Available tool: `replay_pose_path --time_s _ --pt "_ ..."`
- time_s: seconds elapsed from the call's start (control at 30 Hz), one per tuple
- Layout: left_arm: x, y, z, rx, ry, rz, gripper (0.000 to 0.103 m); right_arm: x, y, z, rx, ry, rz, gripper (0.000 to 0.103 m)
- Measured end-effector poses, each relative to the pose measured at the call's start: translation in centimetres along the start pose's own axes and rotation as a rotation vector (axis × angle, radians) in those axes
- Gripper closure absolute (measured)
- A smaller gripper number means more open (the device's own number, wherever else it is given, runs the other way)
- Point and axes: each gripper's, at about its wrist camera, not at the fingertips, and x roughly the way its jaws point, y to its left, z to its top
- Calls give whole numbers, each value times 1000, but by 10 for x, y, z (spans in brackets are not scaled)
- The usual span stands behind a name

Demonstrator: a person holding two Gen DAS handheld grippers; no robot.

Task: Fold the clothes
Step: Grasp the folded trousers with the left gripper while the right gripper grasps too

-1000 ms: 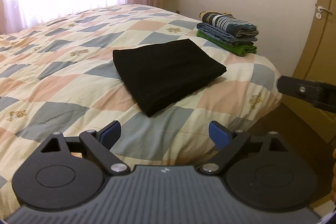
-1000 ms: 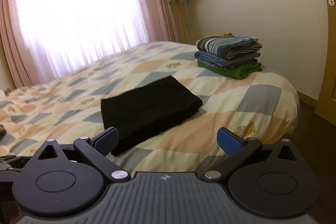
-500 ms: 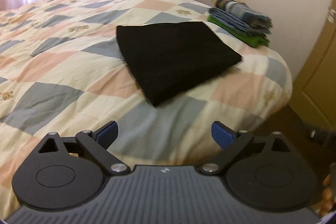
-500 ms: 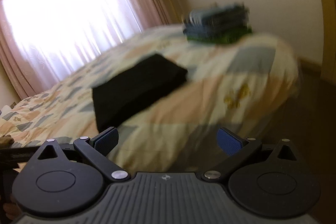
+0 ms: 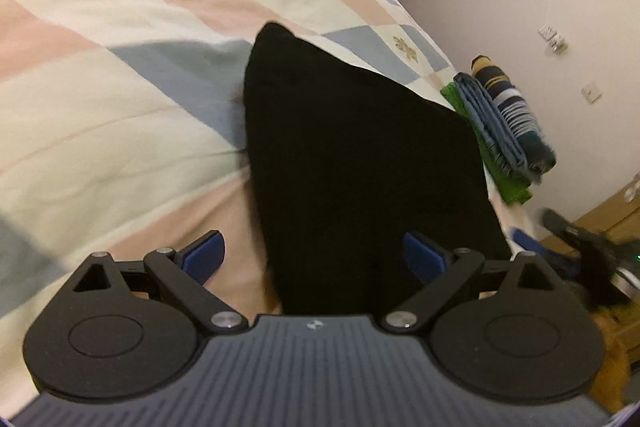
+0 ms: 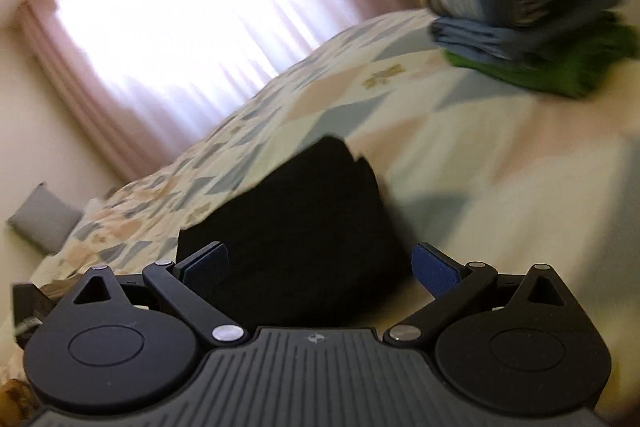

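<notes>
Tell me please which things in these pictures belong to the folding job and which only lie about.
Belong to the job:
- folded black garment on the patchwork bedspread
- stack of folded clothes: striped on top, blue, then green
- left gripper and right gripper, both open

Only lying about:
- grey cushion
- pink curtains
- wall switches

A grey cushion (image 6: pixel 42 223) lies at the patchwork bedspread's (image 6: pixel 500 147) far end below pink curtains (image 6: pixel 100 115).

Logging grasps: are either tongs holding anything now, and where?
Nothing is held. Left tongs and right tongs are both open, near the folded black garment.
</notes>
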Motion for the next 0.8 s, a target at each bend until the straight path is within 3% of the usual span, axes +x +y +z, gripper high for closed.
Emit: replay_pose_path --time_s 0.2,0.37,0.47,0.63,0.7,0.73,0.8 --pt "26 -1 20 -24 79 -32 7 96 -43 46 127 328 157 6" --pt "39 0 30 -53 108 -38 11 142 -47 58 154 522 198 6" --pt "44 2 33 -40 107 -26 21 160 -49 59 186 567 209 15" --pt "42 4 41 -57 135 -37 48 175 -48 53 280 593 241 44" --pt "40 3 45 -53 148 -54 48 170 -50 54 334 586 242 48" --pt "44 7 45 -63 159 -61 43 169 -51 54 350 582 239 48" --pt "53 22 43 -131 170 -89 40 169 -52 51 358 573 223 45"
